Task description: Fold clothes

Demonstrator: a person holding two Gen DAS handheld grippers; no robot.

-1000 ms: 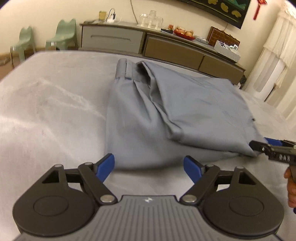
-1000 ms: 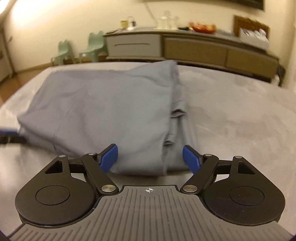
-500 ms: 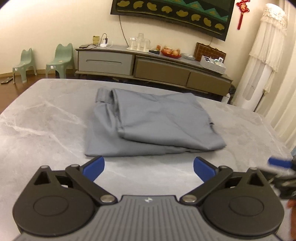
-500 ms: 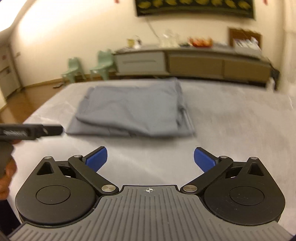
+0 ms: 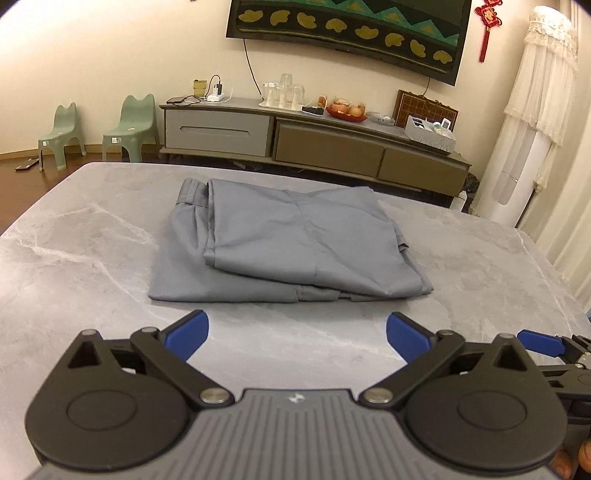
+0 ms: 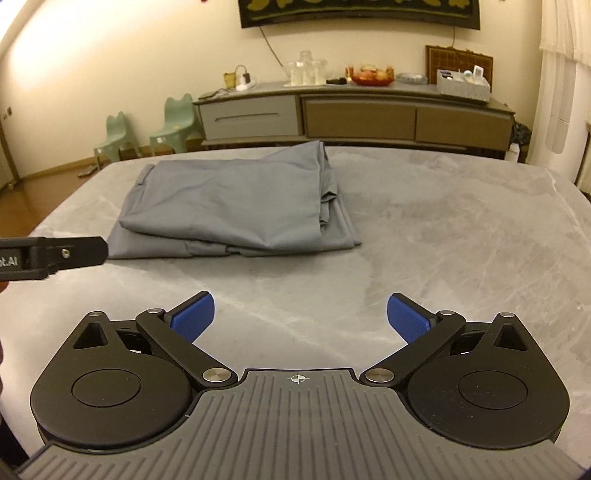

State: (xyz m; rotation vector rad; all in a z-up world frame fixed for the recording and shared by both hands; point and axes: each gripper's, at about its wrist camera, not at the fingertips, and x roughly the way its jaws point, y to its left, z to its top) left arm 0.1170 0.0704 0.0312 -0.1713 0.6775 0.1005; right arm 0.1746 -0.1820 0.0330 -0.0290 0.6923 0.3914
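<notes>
While both of our two-finger grippers hang above the grey marbled stone table (image 5: 74,236), neither touches the folded grey trousers (image 5: 288,243) lying flat near the table's middle, well ahead of the blue fingertips. Our left gripper (image 5: 297,328) has its fingers spread wide with only bare tabletop between them, and our right gripper (image 6: 300,314) is spread just as wide and holds nothing.

From the left wrist we see the waistband with its belt loops at the far left corner of the bundle, and the upper layer lying short of the lower layer's left edge; the right gripper's blue tip pokes in at the right border. From the right wrist we see instead the bunched, stacked edges along the bundle's right side, and the black side of the left gripper enters at the left border.

Beyond the table stands a long low grey-and-brown sideboard (image 5: 310,136) carrying clear glasses and a red bowl of fruit. Two small pale green plastic chairs (image 5: 129,125) stand against the cream wall, and a dark patterned wall hanging (image 5: 347,29) spans above.
</notes>
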